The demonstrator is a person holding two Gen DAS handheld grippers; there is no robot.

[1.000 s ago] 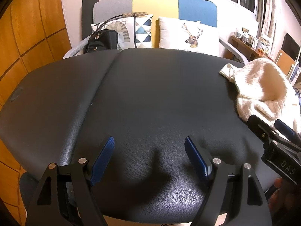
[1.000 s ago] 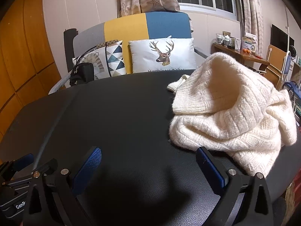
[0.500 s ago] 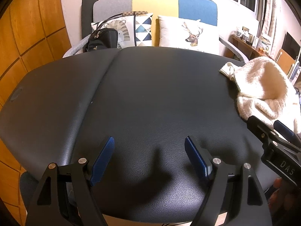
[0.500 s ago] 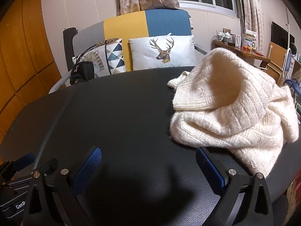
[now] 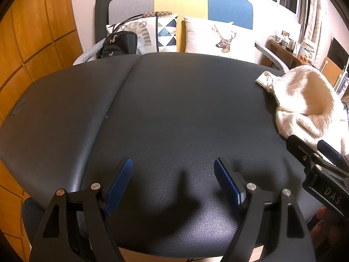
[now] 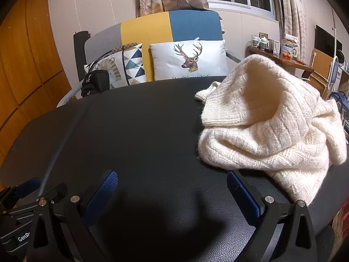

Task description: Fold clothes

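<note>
Blue-padded fingers spread wide on both sides: left gripper and right gripper hover empty over the near edge of the black table, likely poised to reach. Further back, the cream sweater lies crumpled at the table's right, unfolded.

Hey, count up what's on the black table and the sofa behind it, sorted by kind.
Sweaters: 1, a cream knit sweater heaped on the table
Cushions: 2, a deer cushion and a triangle-pattern cushion
Handbags: 1, a black handbag
Total: 4
</note>
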